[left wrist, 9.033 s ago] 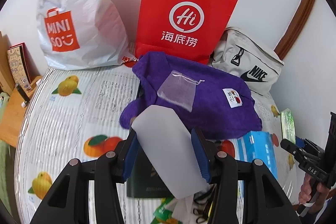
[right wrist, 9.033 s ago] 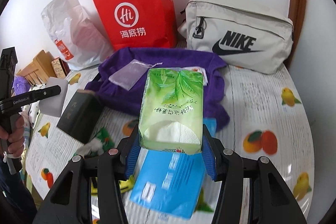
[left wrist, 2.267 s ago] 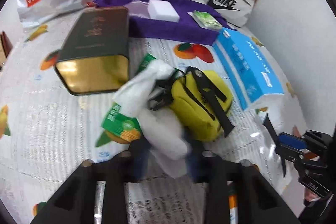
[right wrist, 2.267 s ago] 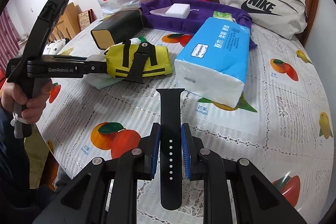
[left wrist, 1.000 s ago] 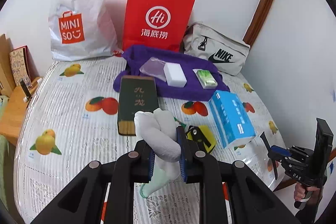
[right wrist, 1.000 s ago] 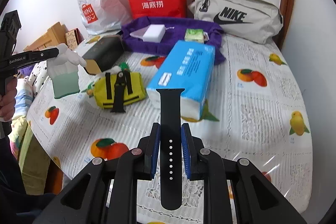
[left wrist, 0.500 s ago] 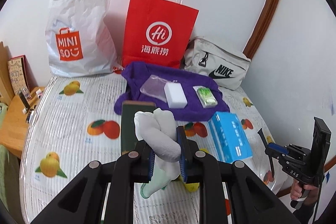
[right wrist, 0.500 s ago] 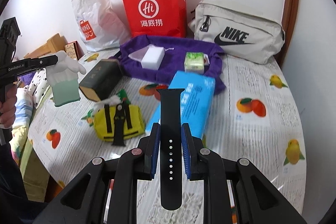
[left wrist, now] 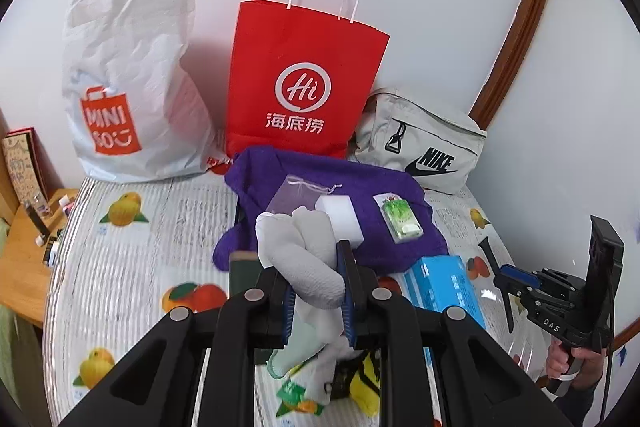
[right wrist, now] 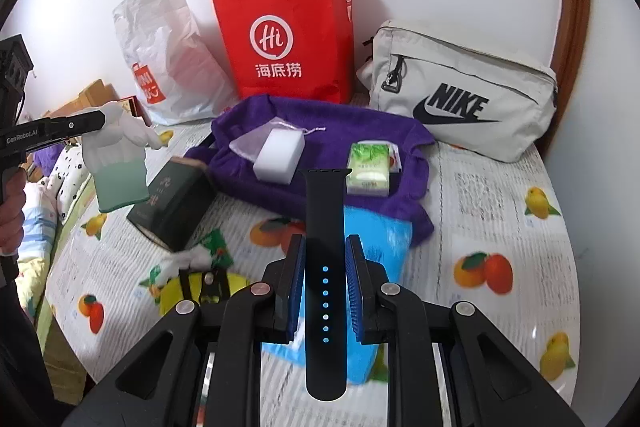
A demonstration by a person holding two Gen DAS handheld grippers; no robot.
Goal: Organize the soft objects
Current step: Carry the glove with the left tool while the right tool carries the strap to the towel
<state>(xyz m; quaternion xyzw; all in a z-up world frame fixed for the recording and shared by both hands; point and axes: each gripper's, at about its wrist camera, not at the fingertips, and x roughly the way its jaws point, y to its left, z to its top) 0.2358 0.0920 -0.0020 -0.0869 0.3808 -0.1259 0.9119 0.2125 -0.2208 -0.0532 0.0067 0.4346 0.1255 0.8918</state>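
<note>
Bright, even daylight; soft shadows behind the bags on the wall [left wrist: 440, 7]. Both fisheye views bend at dark rims; near table [right wrist: 500, 347] edge blurred.

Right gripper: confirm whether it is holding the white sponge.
No, the right gripper is shut on a black watch strap; the white sponge lies on the purple towel.

"MINISO" stands in white on an orange patch on the white bag [left wrist: 120, 87]. The red bag [left wrist: 300, 83] bears "Hi" in a white ring above "海底捞". "NIKE" with the swoosh is black on the grey pouch [right wrist: 460, 99]. "DAS" marks the right gripper [left wrist: 505, 297]; "GenRobot.AI" marks the left gripper [right wrist: 105, 121].
</note>
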